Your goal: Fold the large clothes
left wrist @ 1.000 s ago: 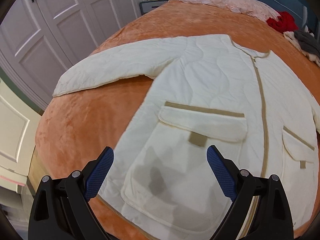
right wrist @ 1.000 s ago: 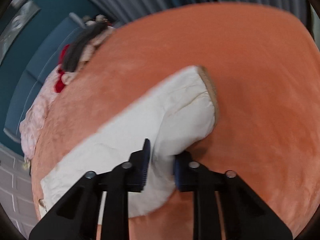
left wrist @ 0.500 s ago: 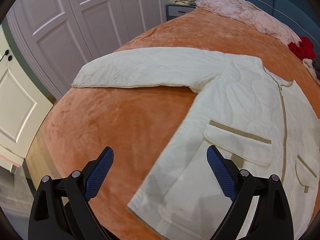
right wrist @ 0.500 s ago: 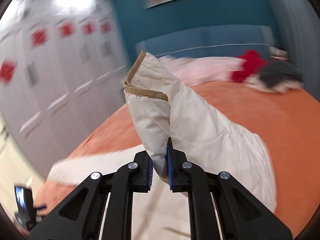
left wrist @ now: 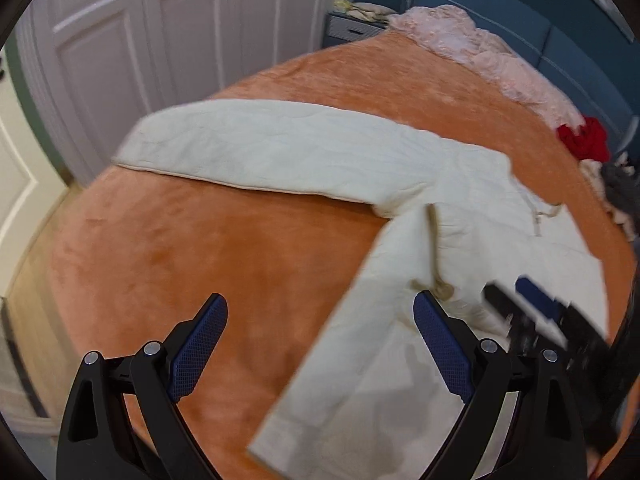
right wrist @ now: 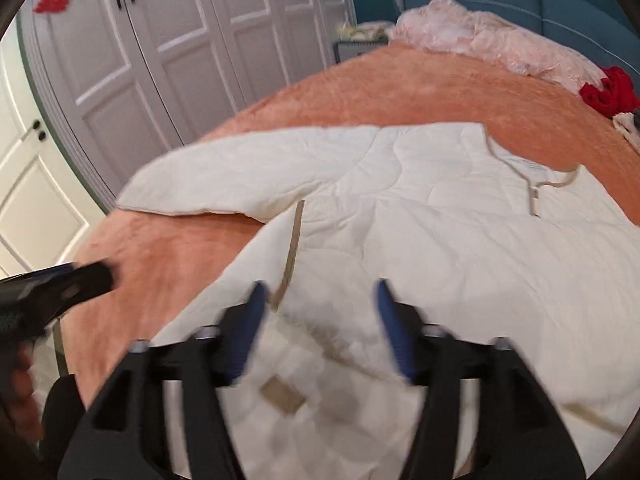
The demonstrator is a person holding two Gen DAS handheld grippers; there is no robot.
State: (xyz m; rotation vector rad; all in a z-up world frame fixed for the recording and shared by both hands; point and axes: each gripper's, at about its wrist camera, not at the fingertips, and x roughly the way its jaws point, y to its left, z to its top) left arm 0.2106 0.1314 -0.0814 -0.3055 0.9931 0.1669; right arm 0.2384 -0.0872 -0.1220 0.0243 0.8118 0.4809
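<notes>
Opening wide, the right tongs (right wrist: 320,320) hang low in the middle of the right wrist view, and nothing is pinched between their blue pads. They are blurry. Just under them lies the cream quilted jacket (right wrist: 420,240), with one sleeve (right wrist: 440,280) folded across its front. A tan cuff edge (right wrist: 294,240) runs down toward the left pad.

The left tongs (left wrist: 320,344) sit at the bottom of the left wrist view with their blue pads far apart and nothing between them. Below the gap is the orange bed blanket (left wrist: 192,248) and the left edge of the jacket. The right tongs show up as a dark blur at the lower right of that view.

The jacket is spread flat on the bed. Its other sleeve (left wrist: 260,152) sticks straight out toward the left of the frame, lying on the blanket. A small tan pocket tab (right wrist: 284,396) shows near the bottom middle of the right wrist view.

Far off at the upper right is a pink blanket (left wrist: 480,52) and some red cloth (left wrist: 584,140). White closet doors (left wrist: 180,32) fill the upper left.
</notes>
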